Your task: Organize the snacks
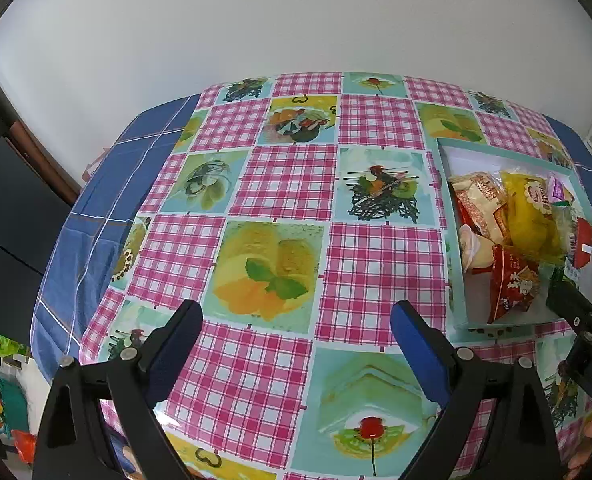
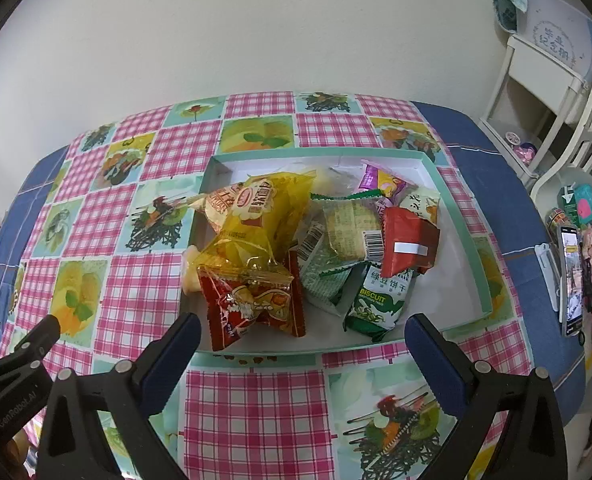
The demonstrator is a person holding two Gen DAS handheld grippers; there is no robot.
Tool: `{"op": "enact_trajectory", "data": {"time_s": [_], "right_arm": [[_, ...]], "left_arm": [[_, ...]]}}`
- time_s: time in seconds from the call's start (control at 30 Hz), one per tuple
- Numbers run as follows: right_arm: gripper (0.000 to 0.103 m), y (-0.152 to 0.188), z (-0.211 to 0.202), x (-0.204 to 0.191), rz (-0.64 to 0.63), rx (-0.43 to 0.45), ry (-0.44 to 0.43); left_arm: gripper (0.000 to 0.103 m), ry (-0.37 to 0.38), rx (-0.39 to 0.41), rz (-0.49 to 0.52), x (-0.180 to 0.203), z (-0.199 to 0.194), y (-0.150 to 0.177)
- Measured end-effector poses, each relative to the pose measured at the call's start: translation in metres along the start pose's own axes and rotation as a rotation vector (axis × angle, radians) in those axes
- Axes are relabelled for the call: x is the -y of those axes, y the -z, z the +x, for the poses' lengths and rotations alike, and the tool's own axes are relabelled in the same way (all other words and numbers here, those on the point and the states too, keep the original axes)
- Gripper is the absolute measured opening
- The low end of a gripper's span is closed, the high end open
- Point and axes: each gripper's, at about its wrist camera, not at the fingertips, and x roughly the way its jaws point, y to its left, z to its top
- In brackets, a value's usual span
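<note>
Fingers: both pairs are spread wide with nothing between them; the left gripper [image 1: 296, 332] is held over bare table [image 1: 380, 264], the right gripper [image 2: 302, 338] at the near edge of the tray [image 2: 462, 220].
Purpose: the right seems poised for a pick.
Tray: snacks are heaped inside — yellow bag [image 2: 256, 216], red packet [image 2: 252, 308], green biscuit pack [image 2: 376, 300].

glossy plastic snack wrappers [image 2: 256, 216] in a matt cardboard tray [image 2: 452, 184] on shiny oilcloth [image 2: 256, 408].
</note>
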Motion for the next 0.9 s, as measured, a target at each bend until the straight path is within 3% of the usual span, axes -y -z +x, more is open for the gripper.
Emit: {"op": "enact_trajectory", "data": {"time_s": [0.9], "right_arm": [[0.103,0.0008,0.0015,0.0008,-0.004,-0.007,0.003]], "left_arm": [[0.095,0.0,-0.01,-0.003,-0.0006,0.0029,0.0006]]}}
